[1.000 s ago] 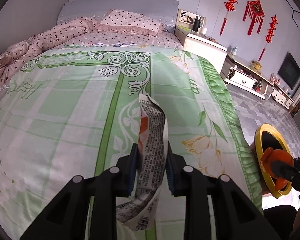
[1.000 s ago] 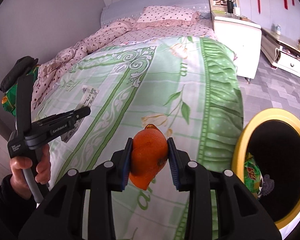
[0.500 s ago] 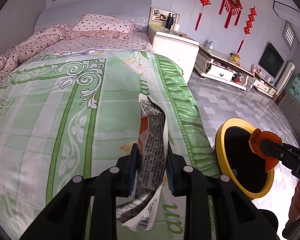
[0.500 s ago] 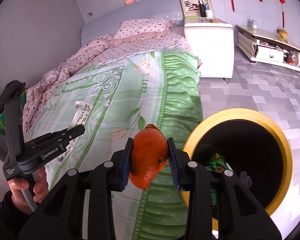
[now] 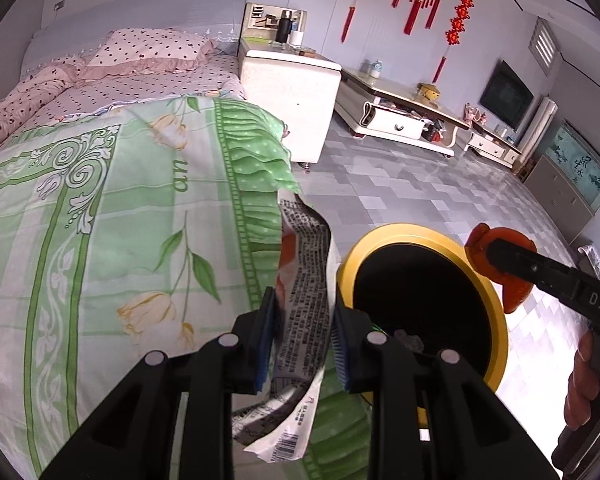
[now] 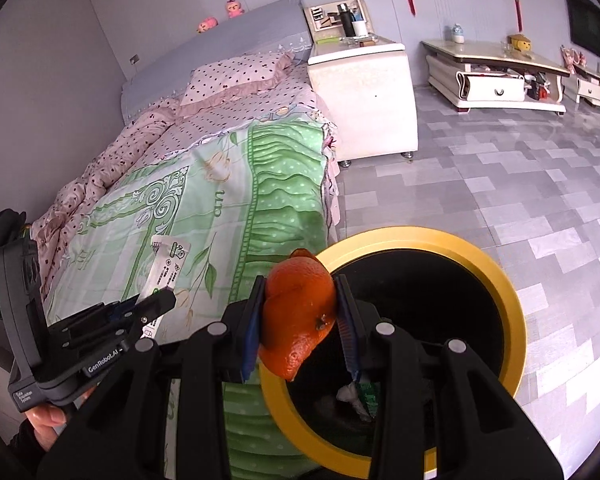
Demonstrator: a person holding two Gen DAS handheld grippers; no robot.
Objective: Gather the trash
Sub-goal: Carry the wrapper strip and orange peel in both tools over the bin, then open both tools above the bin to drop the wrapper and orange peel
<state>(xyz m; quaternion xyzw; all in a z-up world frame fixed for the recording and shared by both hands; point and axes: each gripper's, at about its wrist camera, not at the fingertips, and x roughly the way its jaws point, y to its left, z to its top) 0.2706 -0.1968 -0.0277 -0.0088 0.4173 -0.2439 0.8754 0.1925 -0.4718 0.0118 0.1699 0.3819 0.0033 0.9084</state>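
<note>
Beside the yellow-rimmed bin (image 6: pixel 504 280) that stands on the grey tiled floor against the foot of the bed, both of my grippers are loaded. My right gripper (image 6: pixel 300 316) has its blue pads pinched on a piece of orange peel (image 6: pixel 300 308), one pad on each flank; the peel hangs over the near-left part of the bin's rim, its pointed lower end dipping across the yellow ring toward the black inside. Down in the bin I can make out a few scraps — something pale and something green — but not what they are.

My left gripper (image 5: pixel 302 340) is clamped on a crumpled snack wrapper (image 5: pixel 306 304), white with dense black print, an orange patch and a barcode at its lower end. The wrapper stands up between the pads and curls over at the top, while its tail droops below my fingers. It sits just left of the bin's rim, over the edge of the green floral bedspread (image 5: pixel 100 240) that drapes down beside the bin.

From the left wrist view the peel shows at the far right side of the bin, held in the black jaws of the other gripper, with my hand (image 5: pixel 584 384) on its handle below. From the right wrist view the wrapper pokes up from the left gripper — well to the left of the bin, over the bedspread.

Behind the bin, past the bed's corner, stands a white bedside cabinet (image 6: pixel 364 92).
</note>
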